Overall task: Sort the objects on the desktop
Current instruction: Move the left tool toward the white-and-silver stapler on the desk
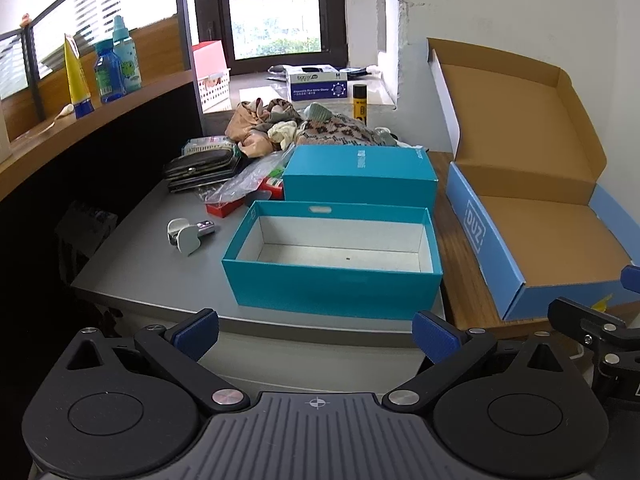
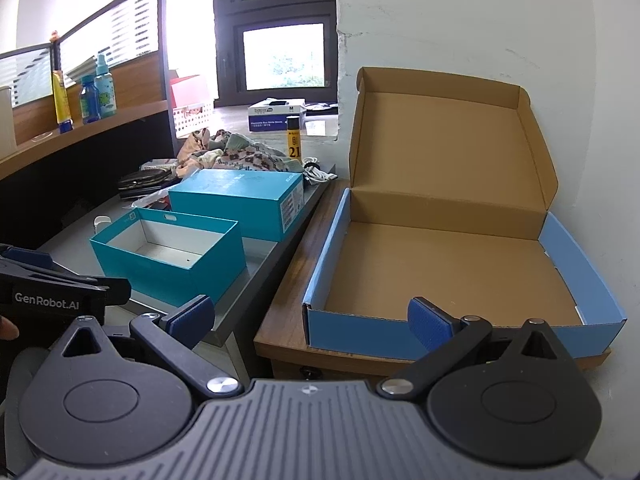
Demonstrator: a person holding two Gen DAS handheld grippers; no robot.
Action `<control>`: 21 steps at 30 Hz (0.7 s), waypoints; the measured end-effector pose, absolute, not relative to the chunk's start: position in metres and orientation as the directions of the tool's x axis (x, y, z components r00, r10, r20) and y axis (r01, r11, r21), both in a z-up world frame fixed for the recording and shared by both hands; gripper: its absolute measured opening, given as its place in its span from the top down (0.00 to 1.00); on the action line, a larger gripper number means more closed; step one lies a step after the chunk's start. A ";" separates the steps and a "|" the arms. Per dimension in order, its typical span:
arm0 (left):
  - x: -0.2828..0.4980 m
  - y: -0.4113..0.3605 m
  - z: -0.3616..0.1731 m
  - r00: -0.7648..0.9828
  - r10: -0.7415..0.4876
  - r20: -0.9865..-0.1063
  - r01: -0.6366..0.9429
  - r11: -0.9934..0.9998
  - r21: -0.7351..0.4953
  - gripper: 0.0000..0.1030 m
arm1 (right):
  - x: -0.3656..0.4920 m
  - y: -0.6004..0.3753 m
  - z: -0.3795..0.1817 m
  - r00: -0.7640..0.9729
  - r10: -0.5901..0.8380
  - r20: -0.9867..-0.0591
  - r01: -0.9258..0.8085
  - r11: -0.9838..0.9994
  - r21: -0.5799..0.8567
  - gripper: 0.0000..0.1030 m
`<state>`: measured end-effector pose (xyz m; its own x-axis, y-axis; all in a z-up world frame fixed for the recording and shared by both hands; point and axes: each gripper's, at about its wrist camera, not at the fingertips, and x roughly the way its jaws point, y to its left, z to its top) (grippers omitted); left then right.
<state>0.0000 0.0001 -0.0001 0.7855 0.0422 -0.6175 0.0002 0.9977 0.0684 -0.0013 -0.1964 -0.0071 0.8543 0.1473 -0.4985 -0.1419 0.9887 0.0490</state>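
Beside teal box (image 1: 332,264), left-view-only clip (image 1: 186,234)

The open teal box (image 1: 332,256) stands upright and empty, white inside, at the front of the grey desk (image 1: 160,276). Just behind it lies the shut teal box (image 1: 360,172), with a white clip (image 1: 184,236), a red packet under clear plastic (image 1: 240,196) and dark wallets (image 1: 200,164) to the open box's left and a heap of cloth (image 1: 304,126) farther back. To its right, on the wooden stand (image 2: 280,328), sits a blue carton (image 2: 460,272), brown inside, empty, lid raised.
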 end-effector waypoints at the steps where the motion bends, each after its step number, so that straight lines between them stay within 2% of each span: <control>1: 0.000 0.001 -0.001 0.785 0.040 -0.618 0.002 0.998 0.067 0.00 | -0.001 -0.195 -0.006 0.852 0.140 -0.504 -0.139 0.990 0.040 0.00; 3: 0.001 0.002 -0.002 0.784 0.036 -0.619 0.004 0.998 0.064 0.00 | 0.006 -0.186 -0.005 0.839 0.122 -0.530 -0.136 0.991 0.012 0.00; 6: 0.001 0.004 -0.003 0.783 0.031 -0.621 0.009 0.998 0.060 0.00 | 0.002 -0.199 -0.008 0.849 0.150 -0.507 -0.133 0.989 0.069 0.00; 21: 0.004 0.011 -0.008 0.779 0.009 -0.627 0.026 0.999 0.048 0.00 | 0.011 -0.200 -0.012 0.837 0.144 -0.527 -0.131 0.989 0.063 0.00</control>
